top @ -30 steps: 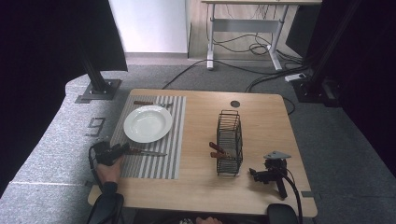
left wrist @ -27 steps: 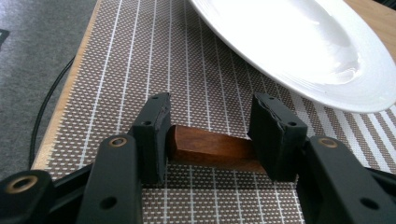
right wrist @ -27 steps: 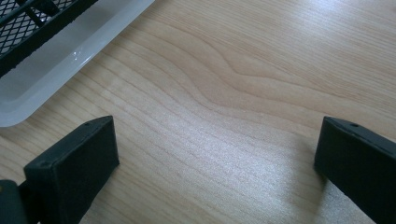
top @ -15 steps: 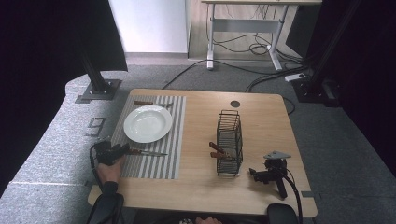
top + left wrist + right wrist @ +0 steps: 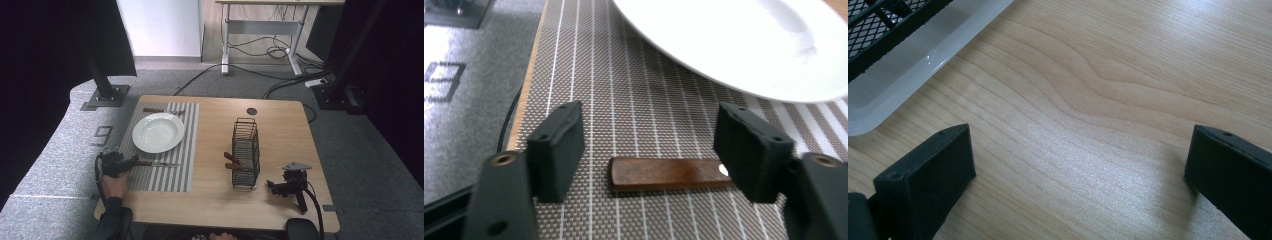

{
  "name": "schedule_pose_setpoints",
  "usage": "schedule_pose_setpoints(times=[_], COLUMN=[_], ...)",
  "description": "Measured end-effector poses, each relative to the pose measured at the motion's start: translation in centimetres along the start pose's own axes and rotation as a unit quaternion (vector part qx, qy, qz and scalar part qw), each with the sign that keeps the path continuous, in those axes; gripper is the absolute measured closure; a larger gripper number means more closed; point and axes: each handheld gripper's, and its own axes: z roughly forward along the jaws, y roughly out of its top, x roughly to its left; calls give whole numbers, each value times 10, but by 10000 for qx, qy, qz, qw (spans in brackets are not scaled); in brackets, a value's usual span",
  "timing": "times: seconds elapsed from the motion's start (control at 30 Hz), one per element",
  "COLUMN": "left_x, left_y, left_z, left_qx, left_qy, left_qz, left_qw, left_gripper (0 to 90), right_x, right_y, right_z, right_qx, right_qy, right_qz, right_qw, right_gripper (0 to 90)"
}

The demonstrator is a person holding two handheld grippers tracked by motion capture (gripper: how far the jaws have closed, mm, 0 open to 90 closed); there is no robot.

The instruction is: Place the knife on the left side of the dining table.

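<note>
Light wooden table: bears everything listed. Striped grey woven placemat: lies on the table's left half and serves as the landmark here. Round white ceramic plate: sits on the placemat's far part. Black wire-mesh cutlery basket: stands upright, well to the right of the placemat, with brown handles poking from its lower left side. Table knife with a flat brown wooden handle and steel blade: lies flat across the placemat's near part, just below the plate, handle toward the placemat's left edge. Judged light, rigid and low-lying; the smooth varnished handle may slip, so a grip across its flat sides at mid-handle seems best, clear of the blade. Left gripper: jaws spread wide, straddling the handle without touching it. Right gripper: on bare wood right of the basket, far from the placemat, jaws wide apart and empty.
</note>
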Motion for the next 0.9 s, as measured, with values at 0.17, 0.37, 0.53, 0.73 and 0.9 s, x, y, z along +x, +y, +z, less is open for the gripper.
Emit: schedule_pose_setpoints(times=[0.17, 0.37, 0.53, 0.73, 0.9], left_x=[-7, -6, -6, -11, -11], left_y=[-3, -16, -26, -26, -26], left_z=[-16, -20, -11, -8, -8], left_qx=[144, 457, 812, 920, 913], left_qy=[-90, -224, -46, 69, 72], left_qz=[434, 598, 779, 980, 960], left_qw=[9989, 9969, 9936, 9909, 9912], left_gripper=[119, 30, 0, 0, 0], right_x=[0, 0, 0, 0, 0], right_y=[0, 0, 0, 0, 0], right_z=[0, 0, 0, 0, 0], right_qx=[-1, 0, 0, -1, -2], right_qy=[1, 1, 1, 1, 1], right_qz=[-1, -1, -2, 0, 0], right_qw=[10000, 10000, 10000, 10000, 10000], right_gripper=[0, 0, 0, 0, 0])
